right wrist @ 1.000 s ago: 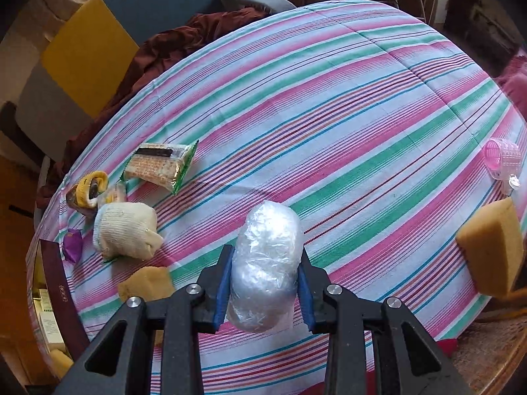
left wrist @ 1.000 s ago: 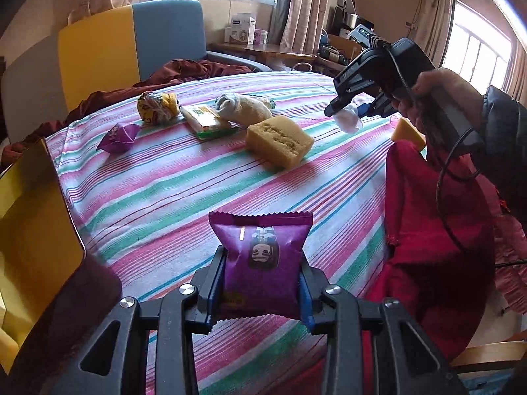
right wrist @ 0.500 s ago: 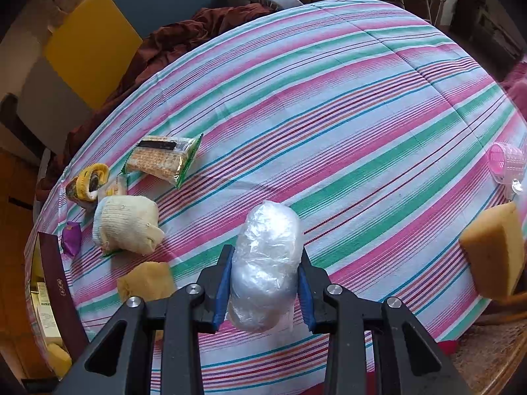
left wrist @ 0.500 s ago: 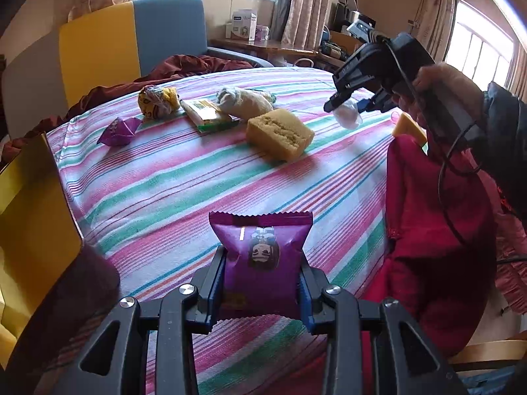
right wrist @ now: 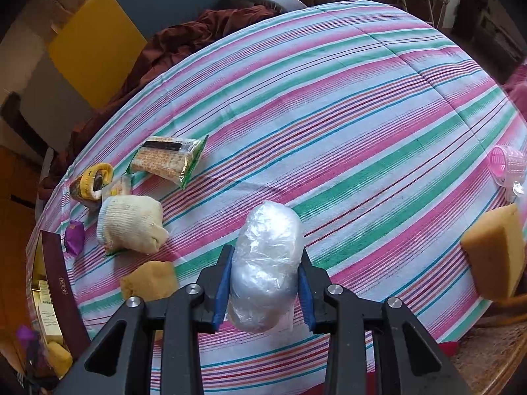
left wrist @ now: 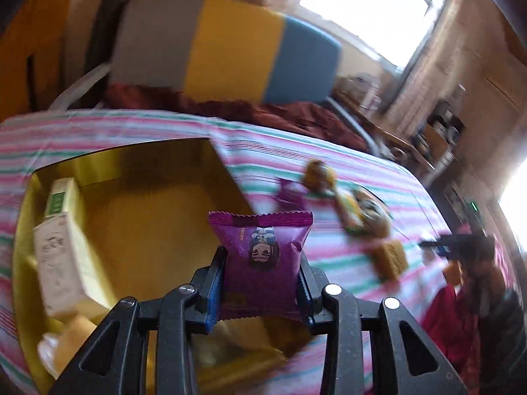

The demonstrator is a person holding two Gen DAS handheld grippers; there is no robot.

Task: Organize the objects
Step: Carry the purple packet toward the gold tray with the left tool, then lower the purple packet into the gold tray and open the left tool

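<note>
Purple packet [left wrist: 262,256] now over yellow box [left wrist: 131,171] — sponge [right wrist: 150,279] beside.

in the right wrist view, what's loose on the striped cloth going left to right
purple packet → yellow roll → white sock bundle → near sponge → cracker pack → far-right sponge → pink cup
</note>
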